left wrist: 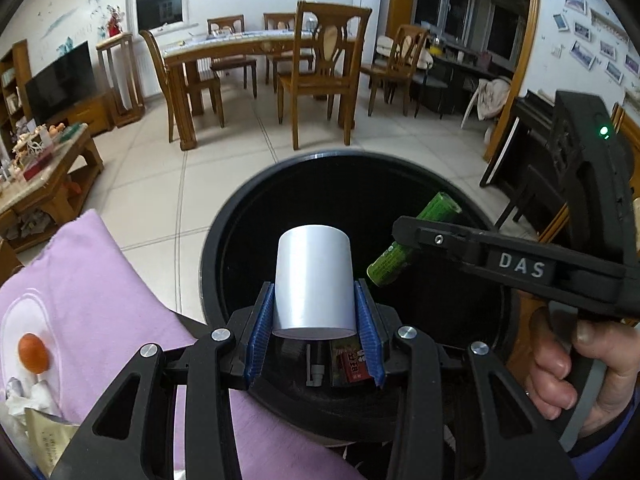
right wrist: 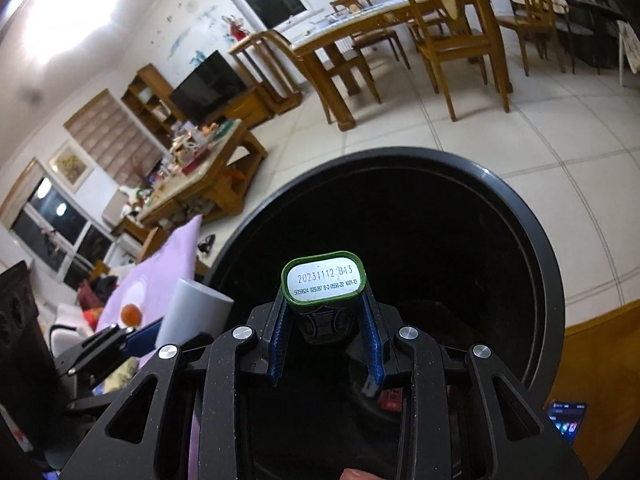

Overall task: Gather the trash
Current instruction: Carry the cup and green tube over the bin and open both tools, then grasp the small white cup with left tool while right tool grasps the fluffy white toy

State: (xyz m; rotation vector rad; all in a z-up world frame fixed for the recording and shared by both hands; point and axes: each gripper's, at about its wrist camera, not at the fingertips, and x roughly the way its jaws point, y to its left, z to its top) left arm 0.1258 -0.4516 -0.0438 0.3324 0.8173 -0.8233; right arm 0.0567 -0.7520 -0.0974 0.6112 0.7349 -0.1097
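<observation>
My left gripper (left wrist: 315,310) is shut on a white paper cup (left wrist: 313,284), held upside down over the open mouth of a black round trash bin (left wrist: 224,240). The right gripper (right wrist: 325,332) is shut on a green drink carton (right wrist: 324,300) whose end, printed with a date code, faces the camera above the same bin (right wrist: 532,248). In the left wrist view the right gripper (left wrist: 404,240) comes in from the right with the green carton (left wrist: 416,236) over the bin. A red wrapper (left wrist: 352,364) and a small white piece lie inside the bin.
A purple cloth (left wrist: 104,288) lies left of the bin, bearing an orange fruit (left wrist: 33,353), crumpled tissue (left wrist: 24,396) and a packet. A cluttered wooden coffee table (left wrist: 44,176) stands at left, a dining table with chairs (left wrist: 320,76) beyond on tiled floor. A person's hand (left wrist: 568,368) grips the right handle.
</observation>
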